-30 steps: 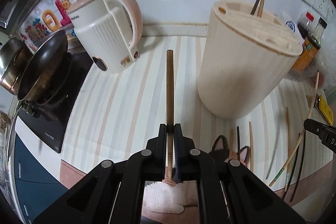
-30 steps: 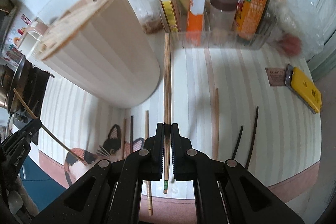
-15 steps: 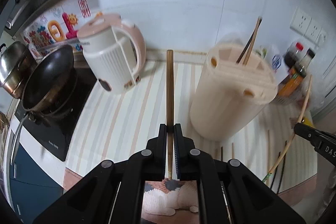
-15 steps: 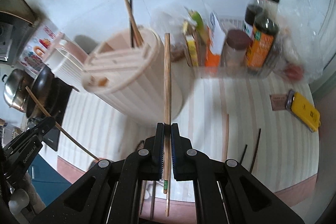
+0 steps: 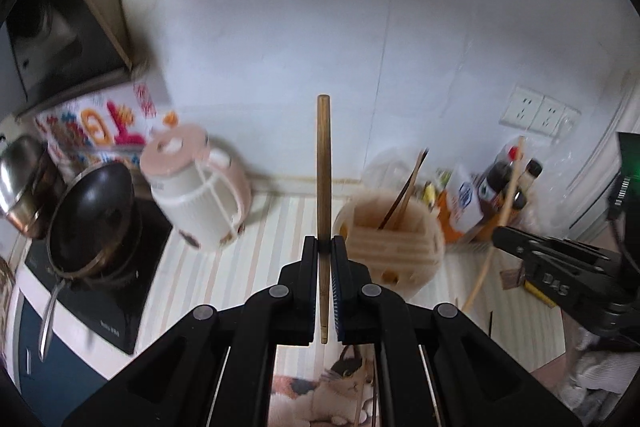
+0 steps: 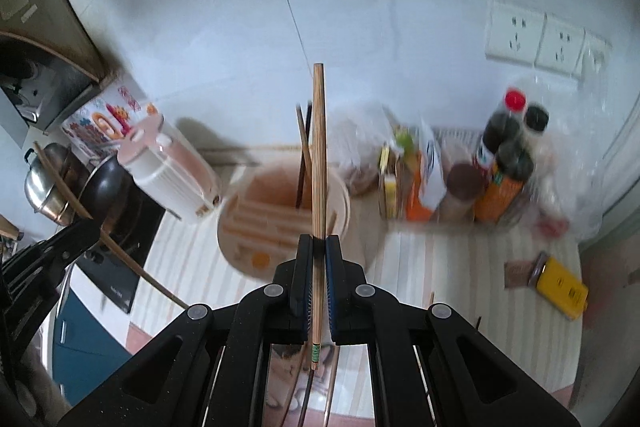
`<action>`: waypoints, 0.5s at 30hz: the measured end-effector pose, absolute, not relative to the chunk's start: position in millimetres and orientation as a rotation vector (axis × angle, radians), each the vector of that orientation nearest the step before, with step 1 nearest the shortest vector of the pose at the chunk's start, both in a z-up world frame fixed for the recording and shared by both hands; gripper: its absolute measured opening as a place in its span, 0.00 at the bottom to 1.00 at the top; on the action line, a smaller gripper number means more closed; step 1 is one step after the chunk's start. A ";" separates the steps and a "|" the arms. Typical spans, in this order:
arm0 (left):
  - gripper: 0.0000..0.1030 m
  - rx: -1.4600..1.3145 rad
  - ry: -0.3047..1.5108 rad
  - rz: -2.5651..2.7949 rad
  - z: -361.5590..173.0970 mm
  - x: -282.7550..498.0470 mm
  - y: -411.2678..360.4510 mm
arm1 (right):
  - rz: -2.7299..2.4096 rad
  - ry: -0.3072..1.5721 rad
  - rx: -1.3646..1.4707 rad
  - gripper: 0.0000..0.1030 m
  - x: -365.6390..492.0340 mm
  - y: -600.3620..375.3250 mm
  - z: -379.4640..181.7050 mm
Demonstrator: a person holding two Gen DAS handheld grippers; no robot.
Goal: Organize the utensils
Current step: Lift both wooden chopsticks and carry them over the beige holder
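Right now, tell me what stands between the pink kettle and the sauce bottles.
The beige utensil holder, two chopsticks upright in it, stands between the kettle and the bottles; right wrist view.

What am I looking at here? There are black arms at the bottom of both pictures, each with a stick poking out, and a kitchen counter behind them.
There is no robot: a person carries a hand-held claw in each hand, and each claw has a wide-angle camera looking along its two fingers. One picture is from the left claw, the other from the right claw. Each also shows in the other's view, at the edge.

Both claws are shut, each on one chopstick: a plain brown chopstick on the left, a striped wooden chopstick on the right.

On the striped counter stands a round beige utensil holder with two chopsticks already in it, beside a pink kettle. Bottles and packets stand near the wall, and a yellow box lies at the right. A dark pan sits on the stove.
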State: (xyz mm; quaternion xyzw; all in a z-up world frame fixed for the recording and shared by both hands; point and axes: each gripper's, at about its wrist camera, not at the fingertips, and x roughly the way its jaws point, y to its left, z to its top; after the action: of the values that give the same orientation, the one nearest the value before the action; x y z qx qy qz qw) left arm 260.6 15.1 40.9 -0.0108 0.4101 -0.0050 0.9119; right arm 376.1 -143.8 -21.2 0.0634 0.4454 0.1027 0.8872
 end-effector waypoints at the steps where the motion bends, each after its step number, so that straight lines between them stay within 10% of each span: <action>1: 0.04 -0.017 0.833 -0.015 48.0 264.3 11.9 | 0.210 0.917 0.127 0.06 380.3 -143.2 -15.4; 15: 0.04 -0.018 0.766 -0.003 73.2 335.2 -13.9 | 0.127 0.815 0.196 0.06 449.1 -147.7 27.3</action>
State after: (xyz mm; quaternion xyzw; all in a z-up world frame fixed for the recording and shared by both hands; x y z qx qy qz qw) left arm 335.2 -13.9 73.2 -0.0090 0.3735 -0.0013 0.9276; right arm 449.1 -147.7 27.3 0.0950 0.3954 0.0617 0.9115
